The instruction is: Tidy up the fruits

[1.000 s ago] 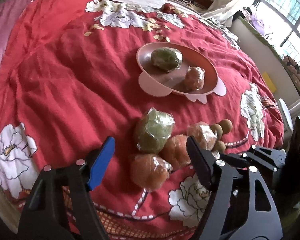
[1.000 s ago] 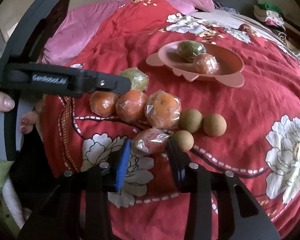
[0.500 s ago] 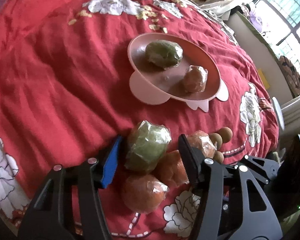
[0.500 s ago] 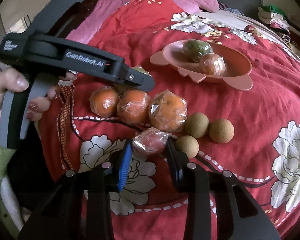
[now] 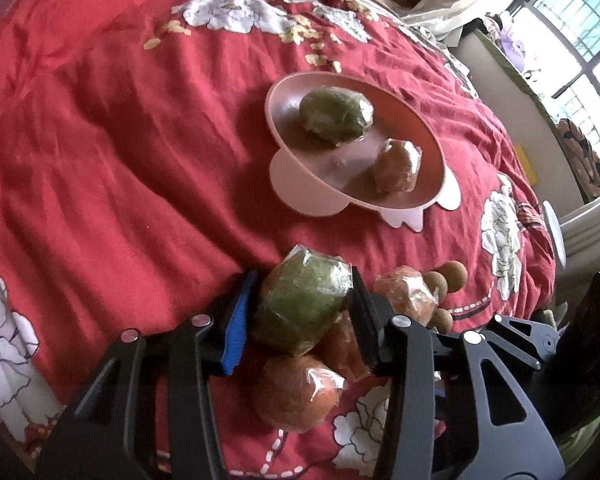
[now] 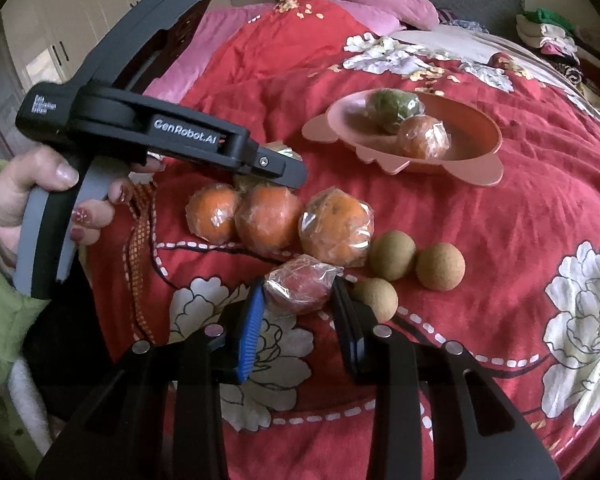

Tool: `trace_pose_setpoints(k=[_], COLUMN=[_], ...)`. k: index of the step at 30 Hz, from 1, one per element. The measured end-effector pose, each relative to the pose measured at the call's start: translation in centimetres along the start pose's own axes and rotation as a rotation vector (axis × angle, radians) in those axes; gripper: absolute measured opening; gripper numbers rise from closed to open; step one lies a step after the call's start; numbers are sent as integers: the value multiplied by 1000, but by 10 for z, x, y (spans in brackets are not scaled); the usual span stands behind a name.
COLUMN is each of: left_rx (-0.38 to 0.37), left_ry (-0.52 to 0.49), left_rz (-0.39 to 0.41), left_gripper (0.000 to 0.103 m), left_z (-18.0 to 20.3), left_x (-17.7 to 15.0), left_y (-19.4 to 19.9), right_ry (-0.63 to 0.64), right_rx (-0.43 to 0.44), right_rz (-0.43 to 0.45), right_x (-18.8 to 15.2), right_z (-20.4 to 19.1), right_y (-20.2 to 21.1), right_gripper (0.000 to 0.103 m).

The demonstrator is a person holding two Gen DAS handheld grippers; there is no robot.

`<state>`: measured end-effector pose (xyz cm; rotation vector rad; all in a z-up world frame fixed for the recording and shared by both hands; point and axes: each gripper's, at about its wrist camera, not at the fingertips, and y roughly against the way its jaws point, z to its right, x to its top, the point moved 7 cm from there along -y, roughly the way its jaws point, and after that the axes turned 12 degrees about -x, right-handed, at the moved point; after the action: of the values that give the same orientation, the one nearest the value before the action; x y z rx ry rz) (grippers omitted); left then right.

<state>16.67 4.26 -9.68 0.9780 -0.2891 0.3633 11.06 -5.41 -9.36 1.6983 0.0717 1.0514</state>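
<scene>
- The wrapped green fruit (image 5: 300,308) lies on the red bedspread (image 5: 112,168) at 6 o'clock from the pink plate (image 5: 312,196); the left gripper (image 5: 300,312) is closing, its pads against the wrap.
- The wrapped red fruit (image 6: 298,286) sits clamped in the right gripper (image 6: 298,304), at 6 o'clock from three wrapped oranges (image 6: 270,216).
- Three brown round fruits (image 6: 392,254) lie at its 3 o'clock.

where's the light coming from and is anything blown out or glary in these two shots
Left wrist view: daylight enters from the window at upper right, which is blown out to white; the wrapped green fruit between the fingers shows shiny glare on its plastic. Right wrist view: softer, even light, with small highlights on the wrapped oranges; both views bend and darken toward the edges.
</scene>
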Motion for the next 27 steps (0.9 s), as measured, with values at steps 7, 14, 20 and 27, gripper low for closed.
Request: trace_pose_setpoints(k=[7, 14, 20, 27], left_rx=[-8, -14, -8, -7], left_ry=[-12, -33, -47, -60], left_rz=[40, 75, 87, 92], left_gripper=[36, 36, 36, 36], left_z=[9, 22, 28, 35], left_x=[1, 7, 12, 17], left_y=[18, 31, 34, 33], right_ry=[-15, -38, -62, -78], right_rx=[6, -8, -38, -69], right_rz=[31, 60, 89, 123], right_x=[5, 13, 22, 34], right_z=[3, 15, 32, 52], right_y=[13, 24, 32, 41], right_gripper=[32, 32, 32, 32])
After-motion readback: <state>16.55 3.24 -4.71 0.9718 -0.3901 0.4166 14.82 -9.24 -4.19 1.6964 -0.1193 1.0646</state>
